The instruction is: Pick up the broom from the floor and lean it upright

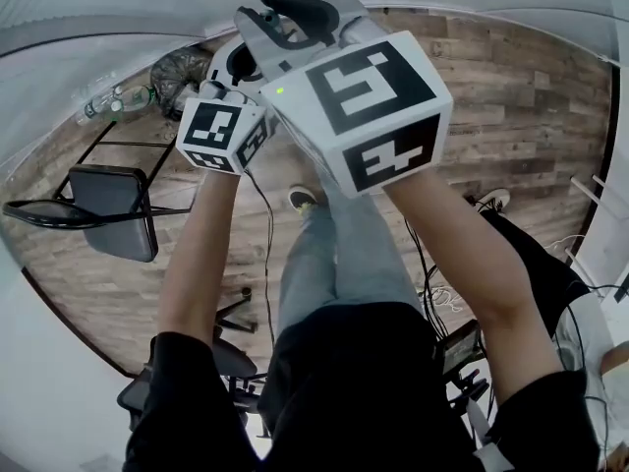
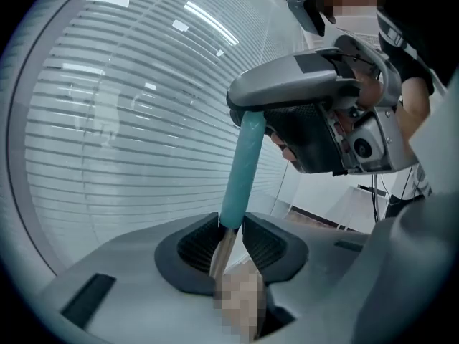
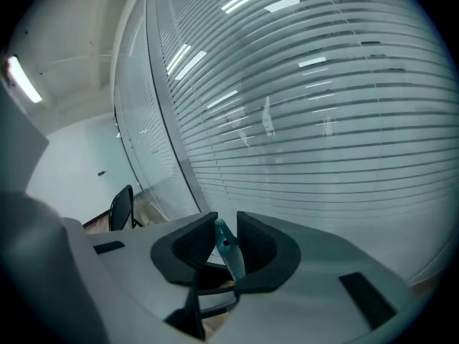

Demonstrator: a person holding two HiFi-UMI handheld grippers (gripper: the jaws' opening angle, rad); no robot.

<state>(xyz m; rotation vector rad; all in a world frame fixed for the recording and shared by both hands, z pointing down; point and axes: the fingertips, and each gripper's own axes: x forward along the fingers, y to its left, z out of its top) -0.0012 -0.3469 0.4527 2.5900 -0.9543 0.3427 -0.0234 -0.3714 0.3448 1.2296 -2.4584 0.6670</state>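
The broom shows only as its handle. In the left gripper view a teal sleeve (image 2: pixel 242 170) rises from a wooden shaft (image 2: pixel 221 255) that my left gripper (image 2: pixel 231 236) is shut on. The sleeve runs up into the grey body of the right gripper (image 2: pixel 294 92) just above. In the right gripper view the teal handle tip (image 3: pixel 228 248), with its hanging hole, sits between the pads of my right gripper (image 3: pixel 225 244), shut on it. From the head view both marker cubes, left (image 1: pixel 221 131) and right (image 1: pixel 369 106), are raised close together; the broom head is hidden.
A glass wall with horizontal blinds (image 2: pixel 107 120) stands right ahead of both grippers. On the wooden floor (image 1: pixel 511 96) are a black chair (image 1: pixel 108 209) at left, plastic bottles (image 1: pixel 113 101) and a grey bag (image 1: pixel 182 72) near the wall. Cables (image 1: pixel 267 254) trail by the person's legs.
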